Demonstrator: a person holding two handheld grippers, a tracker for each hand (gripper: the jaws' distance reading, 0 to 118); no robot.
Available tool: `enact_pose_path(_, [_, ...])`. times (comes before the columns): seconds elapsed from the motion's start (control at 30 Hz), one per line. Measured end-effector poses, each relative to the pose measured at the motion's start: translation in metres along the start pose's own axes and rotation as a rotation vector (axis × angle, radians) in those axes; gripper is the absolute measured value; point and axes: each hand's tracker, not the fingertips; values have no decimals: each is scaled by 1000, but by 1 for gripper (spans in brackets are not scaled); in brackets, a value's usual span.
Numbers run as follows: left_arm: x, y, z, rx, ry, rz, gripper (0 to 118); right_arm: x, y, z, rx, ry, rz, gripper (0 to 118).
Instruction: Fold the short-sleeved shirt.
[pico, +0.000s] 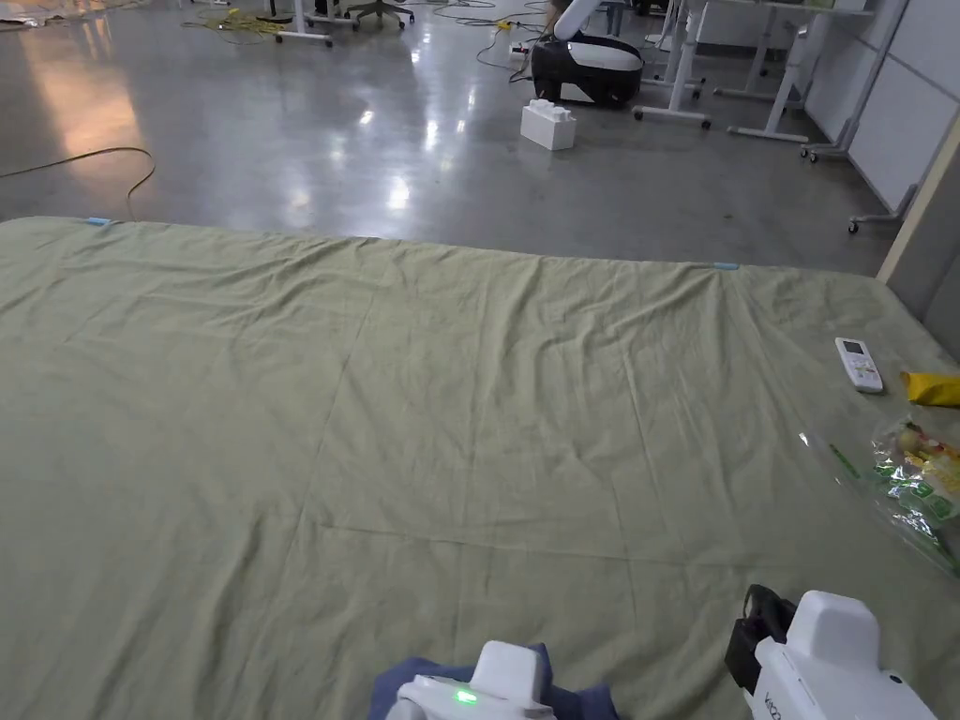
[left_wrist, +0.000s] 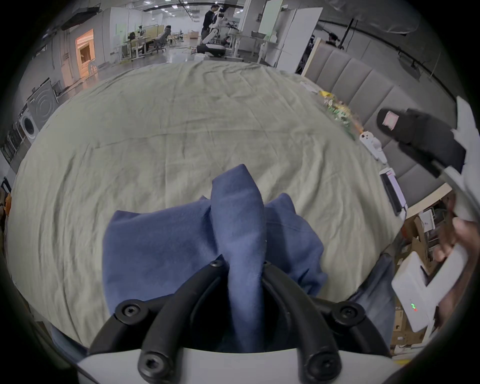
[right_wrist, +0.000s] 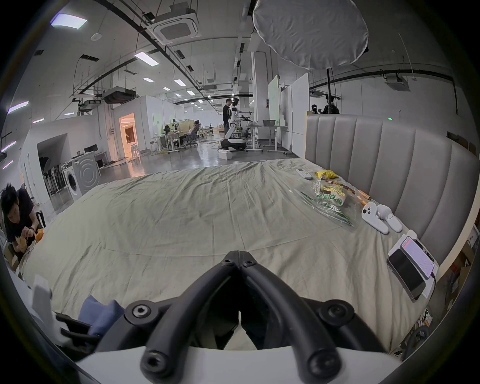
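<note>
My left hand-held gripper (left_wrist: 242, 265) pinches a bunched fold of the blue short-sleeved shirt (left_wrist: 181, 244); both jaws press on the cloth, which rises in a ridge between them. The rest of the shirt lies crumpled on the green bed sheet (pico: 450, 403) at the near edge of the bed, just in front of me. In the head view, part of the shirt (pico: 398, 689) shows beside the white body of the left hand-held gripper at the bottom centre.

My right hand-held gripper (right_wrist: 239, 257) is to the right of the shirt, apart from it and above the sheet. Its jaws are pressed together at the tips with nothing between them.

Along the right side of the bed, near the grey padded headboard (right_wrist: 389, 166), lie a white remote control (pico: 859, 364), a yellow item (pico: 933, 387), a clear plastic bag with printed contents (pico: 914, 483), two white controllers (right_wrist: 379, 217) and two phones (right_wrist: 410, 267). The centre and left of the sheet are wrinkled. Beyond the far edge is a glossy grey floor (pico: 375, 122) with a white block (pico: 548, 124).
</note>
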Motion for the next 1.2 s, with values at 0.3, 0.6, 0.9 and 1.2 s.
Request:
enact_pose_path(0.3, [-18,-1,31,38,-222,86,61,7,-2,3,-7,-8,-5,1])
enact_pose_path(0.6, [-54,20,56,113,-367,221,42,13,-4,1,-16,-20,-24,1])
enact_pose_path(0.9, [-22,3,-18,-95,-242,192,12,14,-3,3,-14,-20,-17,1])
enact_pose_path(1.2, [-16,-2,-39,-64,-336,236,9,17,-6,3,-24,-25,-22,1])
